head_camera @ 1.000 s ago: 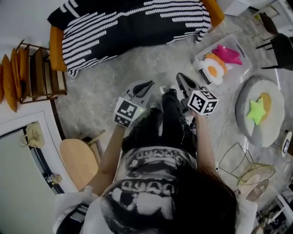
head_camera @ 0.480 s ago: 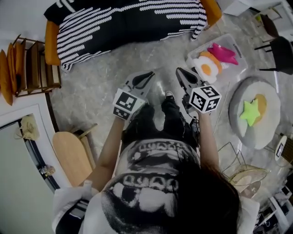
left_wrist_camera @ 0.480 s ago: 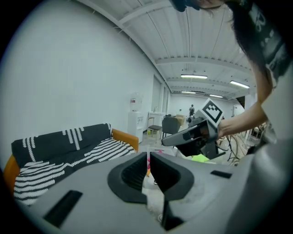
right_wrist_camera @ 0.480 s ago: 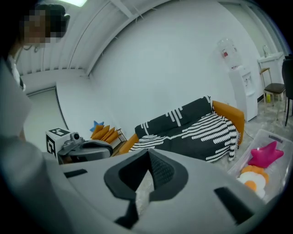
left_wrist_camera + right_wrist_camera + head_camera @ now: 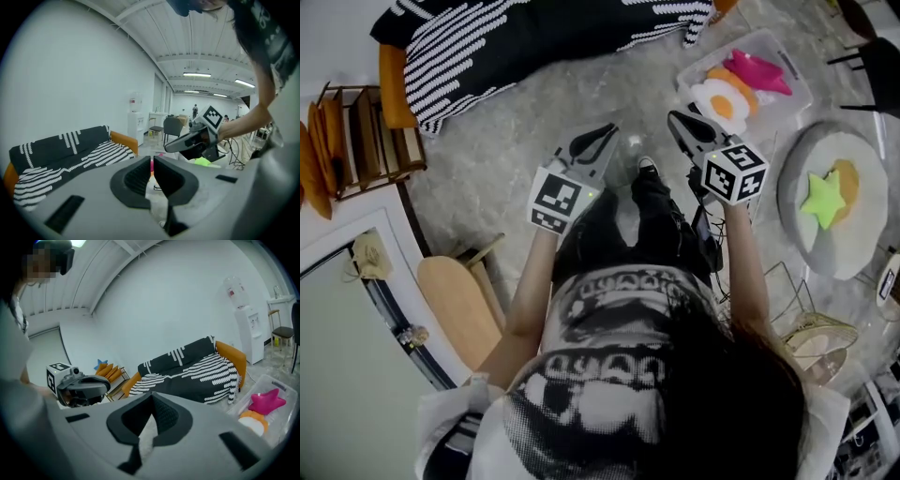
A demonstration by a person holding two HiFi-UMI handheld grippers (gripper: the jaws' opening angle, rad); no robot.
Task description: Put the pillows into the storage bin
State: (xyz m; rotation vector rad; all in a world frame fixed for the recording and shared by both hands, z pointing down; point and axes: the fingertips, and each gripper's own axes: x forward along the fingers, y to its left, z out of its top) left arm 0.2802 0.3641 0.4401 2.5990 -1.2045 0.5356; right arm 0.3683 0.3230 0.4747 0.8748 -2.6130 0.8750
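Observation:
The clear storage bin (image 5: 792, 105) stands on the floor at the upper right and holds a fried-egg pillow (image 5: 721, 99) and a pink star pillow (image 5: 757, 71). A green star pillow (image 5: 823, 199) and an orange pillow (image 5: 845, 178) lie on a round grey cushion (image 5: 825, 253) to its right. My left gripper (image 5: 607, 131) and right gripper (image 5: 675, 117) are held side by side above the floor, both shut and holding nothing. The right gripper view shows the bin (image 5: 274, 379) with both pillows ahead at the right, well apart from the right gripper (image 5: 151, 397).
A sofa under a black-and-white striped blanket (image 5: 534, 47) fills the top. A wooden rack with orange cushions (image 5: 356, 150) stands at the left, a round wooden stool (image 5: 459, 309) below it. A wire stand (image 5: 797, 314) and a black chair (image 5: 881, 75) are at the right.
Both grippers have moved forward across the floor, toward the sofa and bin. The bin and round cushion have shifted higher and to the right in the head view. Both stay shut.

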